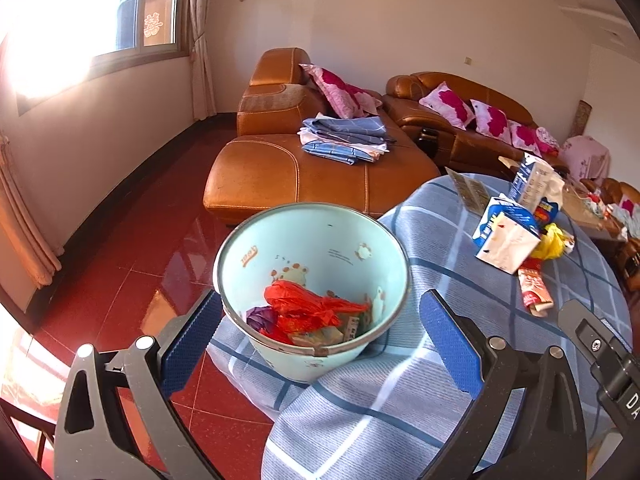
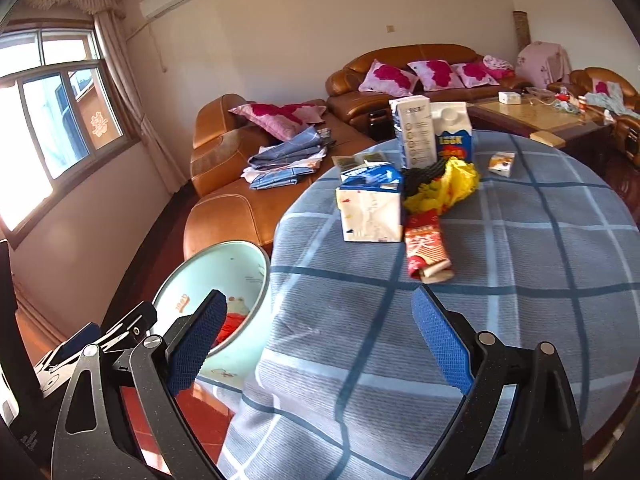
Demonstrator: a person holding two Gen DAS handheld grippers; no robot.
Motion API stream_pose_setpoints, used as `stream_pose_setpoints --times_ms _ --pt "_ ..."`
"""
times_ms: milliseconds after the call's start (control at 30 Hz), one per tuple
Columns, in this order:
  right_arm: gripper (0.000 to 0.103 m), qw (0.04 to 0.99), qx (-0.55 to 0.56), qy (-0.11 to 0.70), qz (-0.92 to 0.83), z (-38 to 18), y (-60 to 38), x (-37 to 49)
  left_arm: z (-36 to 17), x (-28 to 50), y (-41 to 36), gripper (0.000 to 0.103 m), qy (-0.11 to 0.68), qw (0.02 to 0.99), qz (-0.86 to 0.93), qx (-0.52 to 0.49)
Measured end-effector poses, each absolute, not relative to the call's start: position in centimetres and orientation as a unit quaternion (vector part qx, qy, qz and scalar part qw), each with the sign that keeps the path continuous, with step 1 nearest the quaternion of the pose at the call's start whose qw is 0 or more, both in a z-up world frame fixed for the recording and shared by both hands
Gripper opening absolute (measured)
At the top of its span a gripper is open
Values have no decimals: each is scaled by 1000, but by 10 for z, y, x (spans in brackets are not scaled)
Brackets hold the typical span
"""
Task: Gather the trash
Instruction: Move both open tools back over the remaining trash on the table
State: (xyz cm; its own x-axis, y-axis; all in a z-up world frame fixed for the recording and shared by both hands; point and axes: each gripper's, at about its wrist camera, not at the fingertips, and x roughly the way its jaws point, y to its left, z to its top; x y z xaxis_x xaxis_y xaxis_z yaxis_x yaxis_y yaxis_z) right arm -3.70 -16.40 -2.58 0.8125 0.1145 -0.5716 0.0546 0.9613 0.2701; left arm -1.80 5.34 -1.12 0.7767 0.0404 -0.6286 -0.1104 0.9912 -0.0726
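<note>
The red packet (image 2: 428, 254) lies on the table (image 2: 520, 280) at twelve o'clock from the right tool (image 2: 316, 344), long axis pointing away. That tool is released and nearer. The left tool (image 1: 320, 344), also released, hangs over the bin (image 1: 312, 276).

pale blue bin (image 1: 312, 240), blue checked tablecloth (image 2: 520, 280)

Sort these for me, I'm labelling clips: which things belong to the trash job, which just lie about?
Job: bin, red packet, yellow bag, white carton, tall cartons, small box.
Lying about: sofa, pillows, folded cloth.
</note>
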Motion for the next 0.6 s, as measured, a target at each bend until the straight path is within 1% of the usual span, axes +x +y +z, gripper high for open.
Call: stream_pose_setpoints --times_ms 233,600 --pt "92 941 141 307 1 -29 -176 -52 -14 -30 37 97 340 939 22 -47" --pt "92 941 141 304 -52 -37 -205 -83 -34 -57 5 97 364 931 -25 -32"
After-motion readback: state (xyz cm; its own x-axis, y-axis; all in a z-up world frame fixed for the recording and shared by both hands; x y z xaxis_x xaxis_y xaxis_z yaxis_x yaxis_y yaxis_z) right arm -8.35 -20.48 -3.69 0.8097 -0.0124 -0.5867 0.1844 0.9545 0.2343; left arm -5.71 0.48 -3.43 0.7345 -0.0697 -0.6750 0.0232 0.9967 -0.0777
